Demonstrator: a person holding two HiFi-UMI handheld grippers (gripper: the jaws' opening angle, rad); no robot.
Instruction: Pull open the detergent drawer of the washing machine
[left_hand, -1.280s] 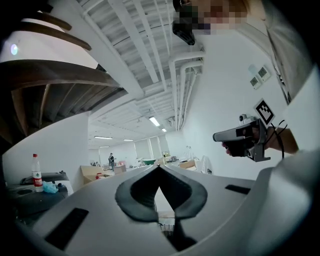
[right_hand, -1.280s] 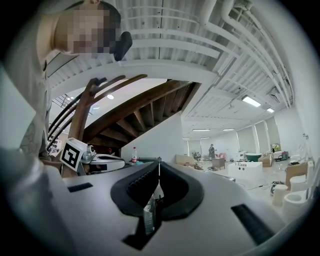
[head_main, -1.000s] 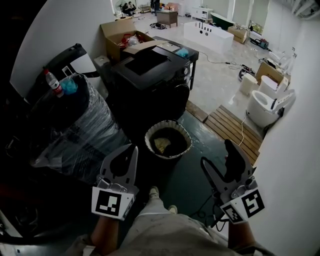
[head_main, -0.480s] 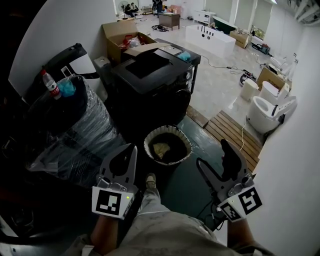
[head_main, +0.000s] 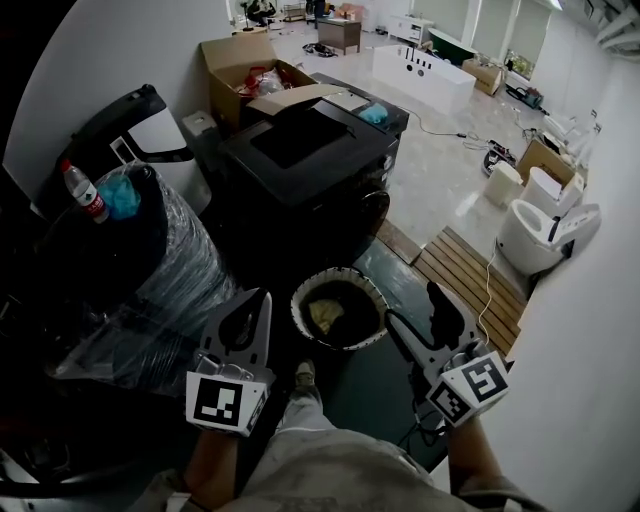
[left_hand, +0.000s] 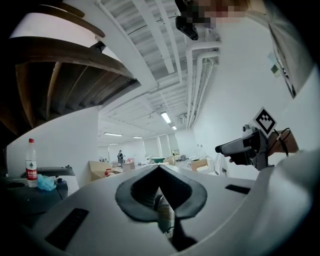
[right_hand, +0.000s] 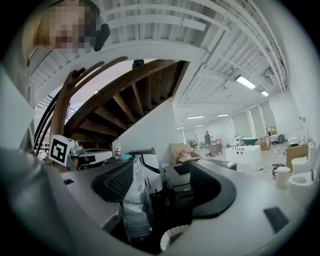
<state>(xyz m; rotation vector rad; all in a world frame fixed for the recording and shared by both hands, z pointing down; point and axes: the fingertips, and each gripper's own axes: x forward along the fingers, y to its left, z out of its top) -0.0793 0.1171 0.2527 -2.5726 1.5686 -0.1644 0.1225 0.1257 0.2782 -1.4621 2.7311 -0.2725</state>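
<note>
The black washing machine stands ahead of me, its top dark and its front turned toward the lower right; I cannot make out the detergent drawer. In the right gripper view the washing machine shows small between the jaws. My left gripper is held low at the left, its tips together and nothing in them. In its own view the left gripper points level at the room. My right gripper stands open and empty, well short of the machine, and the right gripper frames it from a distance.
A round woven basket sits on the floor between me and the machine. A plastic-wrapped bundle with a water bottle is at the left. A cardboard box lies behind the machine. A wooden pallet and a toilet are at the right.
I have stepped forward: the machine and the basket are nearer. The right gripper has swung inward and forward toward the basket; the left has moved forward with its tips still together.
</note>
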